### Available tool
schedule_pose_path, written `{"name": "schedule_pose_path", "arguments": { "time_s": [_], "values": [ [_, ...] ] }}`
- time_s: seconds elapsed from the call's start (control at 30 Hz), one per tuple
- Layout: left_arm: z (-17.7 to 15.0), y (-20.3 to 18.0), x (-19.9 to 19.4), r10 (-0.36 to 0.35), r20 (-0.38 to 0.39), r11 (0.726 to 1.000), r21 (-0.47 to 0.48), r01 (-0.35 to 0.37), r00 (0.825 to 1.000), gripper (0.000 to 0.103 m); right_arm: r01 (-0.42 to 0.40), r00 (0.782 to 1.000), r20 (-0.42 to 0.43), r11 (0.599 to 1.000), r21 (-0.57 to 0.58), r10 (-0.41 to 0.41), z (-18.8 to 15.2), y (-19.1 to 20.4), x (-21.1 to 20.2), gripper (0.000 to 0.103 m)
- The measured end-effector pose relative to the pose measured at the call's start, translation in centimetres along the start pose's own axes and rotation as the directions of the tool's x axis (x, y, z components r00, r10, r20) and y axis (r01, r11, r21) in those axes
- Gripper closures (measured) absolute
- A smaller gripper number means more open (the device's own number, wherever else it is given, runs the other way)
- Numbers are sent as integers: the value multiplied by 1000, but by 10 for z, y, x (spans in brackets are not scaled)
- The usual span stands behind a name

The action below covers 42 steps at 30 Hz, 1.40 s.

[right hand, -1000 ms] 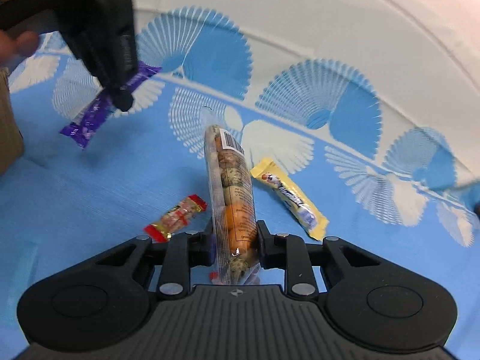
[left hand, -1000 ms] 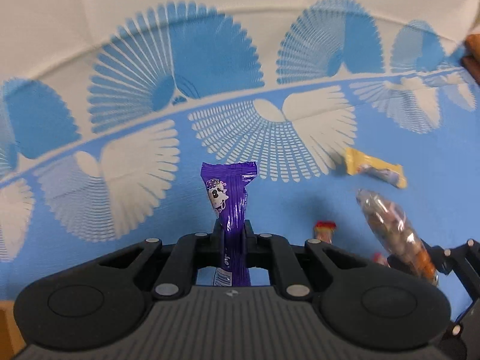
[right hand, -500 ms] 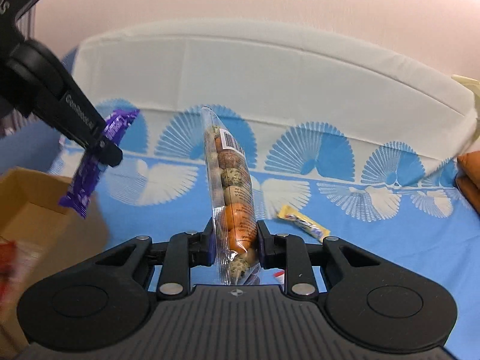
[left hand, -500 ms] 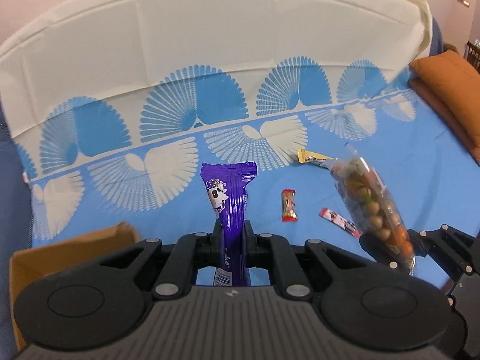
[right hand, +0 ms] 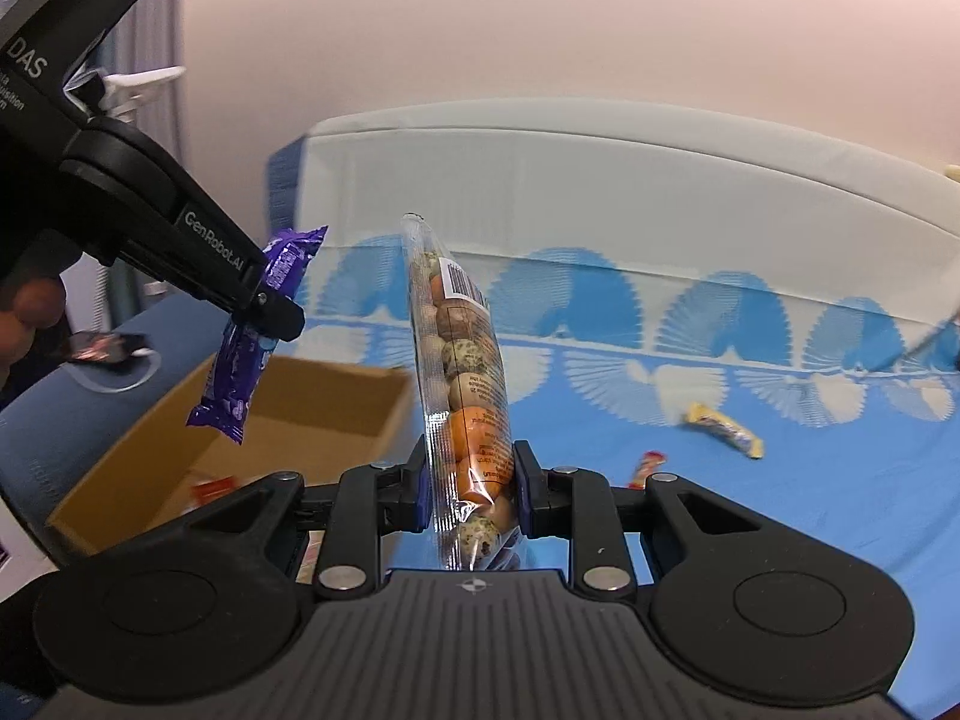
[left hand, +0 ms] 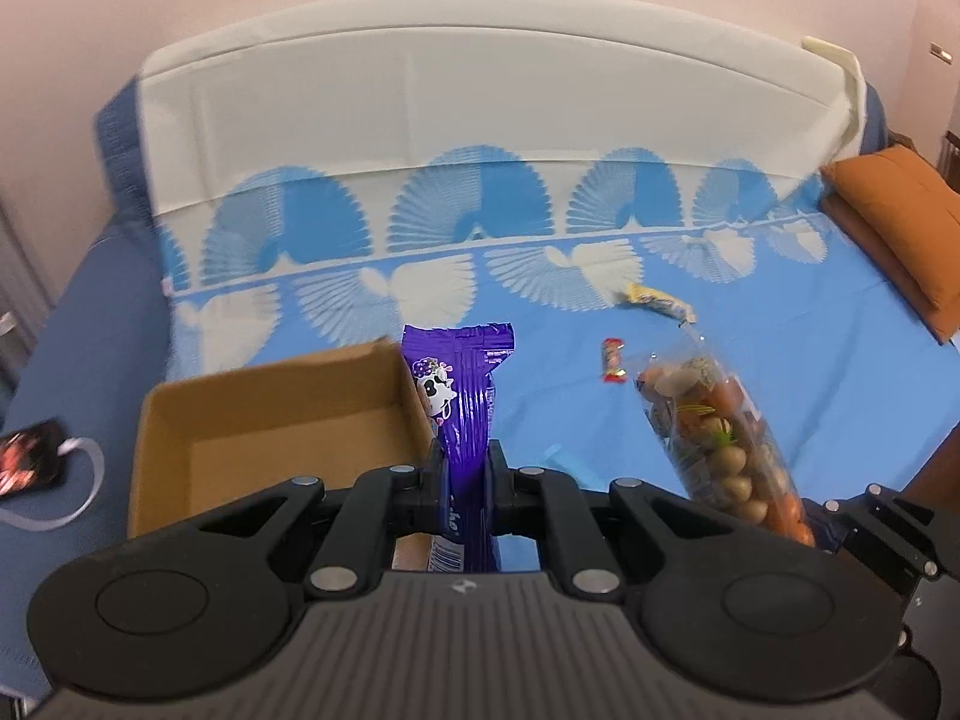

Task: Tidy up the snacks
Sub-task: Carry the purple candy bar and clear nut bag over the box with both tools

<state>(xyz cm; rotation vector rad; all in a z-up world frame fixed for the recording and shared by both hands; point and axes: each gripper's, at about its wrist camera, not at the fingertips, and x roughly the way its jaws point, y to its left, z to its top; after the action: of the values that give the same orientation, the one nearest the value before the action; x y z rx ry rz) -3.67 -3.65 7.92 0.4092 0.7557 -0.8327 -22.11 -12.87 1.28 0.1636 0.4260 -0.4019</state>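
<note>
A bed covered in a blue and white fan-print sheet fills the room. An open cardboard box sits on it, apparently the place for gathered snacks. The left gripper is clamped tight on a purple wrapped bar beside the box's far corner. The right gripper pinches a clear tube bag of coated nuts, upright, likely bound for the box. A yellow bar and small red candy lie loose on the sheet.
</note>
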Motion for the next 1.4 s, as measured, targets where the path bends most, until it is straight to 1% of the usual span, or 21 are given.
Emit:
{"name": "schedule_pose_path", "arguments": {
  "time_s": [0.17,0.4,0.63,0.77,0.9,1.03,1.23,1.4],
  "values": [
    [-36,32,-30,46,-9,998,-43,-46,999,92,-64,998,-15,998,-18,64,-5,38,-17,76],
    [-82,66,-61,82,-14,991,-104,-83,997,92,-159,987,-29,985,-60,158,-10,86,-36,76],
    [-129,84,-85,109,-16,980,-168,-110,994,92,-210,978,-33,969,-128,208,-20,130,-61,76],
    [-151,89,-89,125,-32,973,-191,-129,992,92,-221,975,-36,962,-161,218,-24,143,-67,76],
    [-160,97,-91,118,-38,968,-220,-123,992,92,-217,976,-43,959,-181,213,-25,151,-68,76],
    [-161,101,-90,112,-28,967,-225,-115,993,92,-211,977,-58,958,-192,204,-26,156,-66,76],
    [-165,106,-85,98,-43,964,-245,-106,994,92,-219,975,-90,954,-204,205,-25,159,-59,76],
    [-164,107,-82,98,-46,962,-250,-106,994,92,-227,973,-100,952,-207,210,-24,159,-58,76]
  ]
}}
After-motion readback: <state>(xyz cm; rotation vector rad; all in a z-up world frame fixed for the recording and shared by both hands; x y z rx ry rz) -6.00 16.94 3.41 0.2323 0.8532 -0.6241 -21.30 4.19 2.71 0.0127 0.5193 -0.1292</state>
